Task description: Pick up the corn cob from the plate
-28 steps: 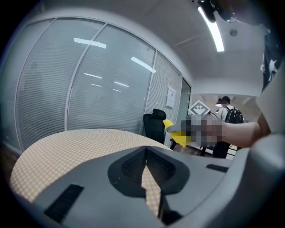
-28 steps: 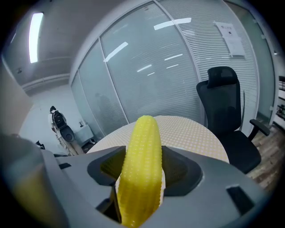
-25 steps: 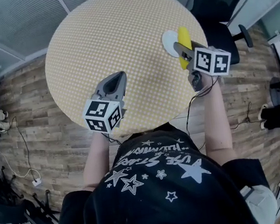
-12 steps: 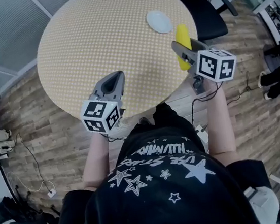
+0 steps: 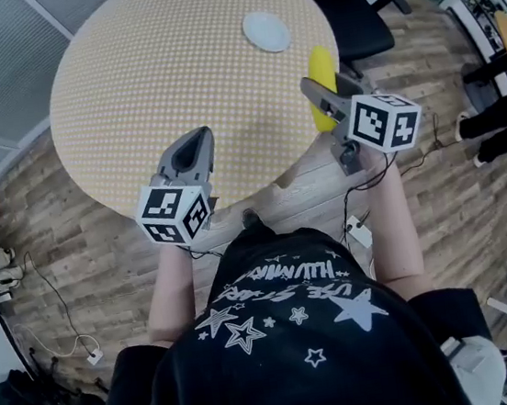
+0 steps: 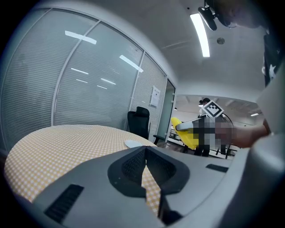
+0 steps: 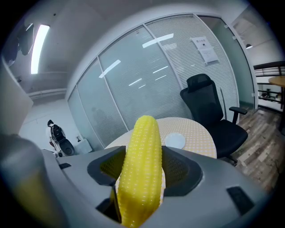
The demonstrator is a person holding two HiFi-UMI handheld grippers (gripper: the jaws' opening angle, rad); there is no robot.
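right gripper (image 7: 141, 176) clamps the corn cob (image 7: 143, 142), lifted well clear of the plate (image 5: 265, 31). left gripper (image 6: 145, 165) closed, empty. pick-up looks done; next i'd hold steady.

Even, cool light is given from above by a ceiling light strip (image 6: 200, 34), which is mirrored as streaks in the glass partition (image 6: 89, 84). Soft shadows are thrown on the table (image 5: 127, 84). The corn cob (image 7: 140, 169) is rendered bright and sharp; edges are bent and corners darkened in the gripper views.
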